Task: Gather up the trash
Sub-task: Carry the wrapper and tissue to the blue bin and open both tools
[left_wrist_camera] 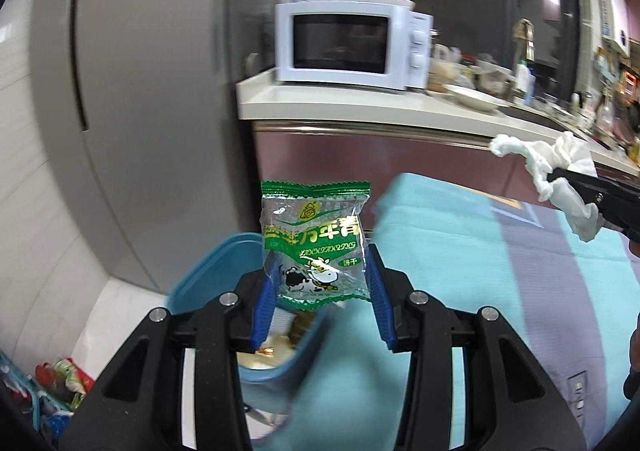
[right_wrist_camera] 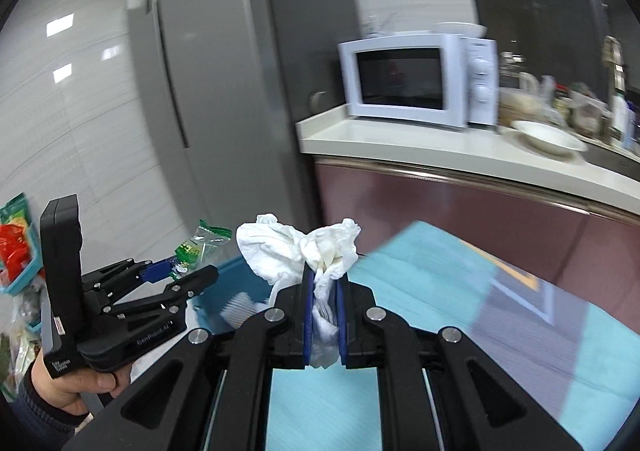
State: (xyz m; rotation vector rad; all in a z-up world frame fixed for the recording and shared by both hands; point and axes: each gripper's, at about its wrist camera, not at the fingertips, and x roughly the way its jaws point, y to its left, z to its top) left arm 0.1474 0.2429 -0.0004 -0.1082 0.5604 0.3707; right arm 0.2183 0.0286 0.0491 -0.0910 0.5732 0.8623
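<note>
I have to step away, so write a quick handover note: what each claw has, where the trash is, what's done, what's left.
Left claw: shut on a green wrapper, held just above the blue bin.
Right claw: shut on a crumpled tissue, over the teal cloth near the bin.
Bin: beside the table, already holds some scraps.
Done: both pieces picked up.
Left: drop the wrapper, then the tissue, into the bin; then check the table for more, since most of it is out of view.

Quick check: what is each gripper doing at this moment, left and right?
Left gripper: closed on the green snack wrapper, held above the blue bin.
Right gripper: shut on the crumpled white tissue.
</note>
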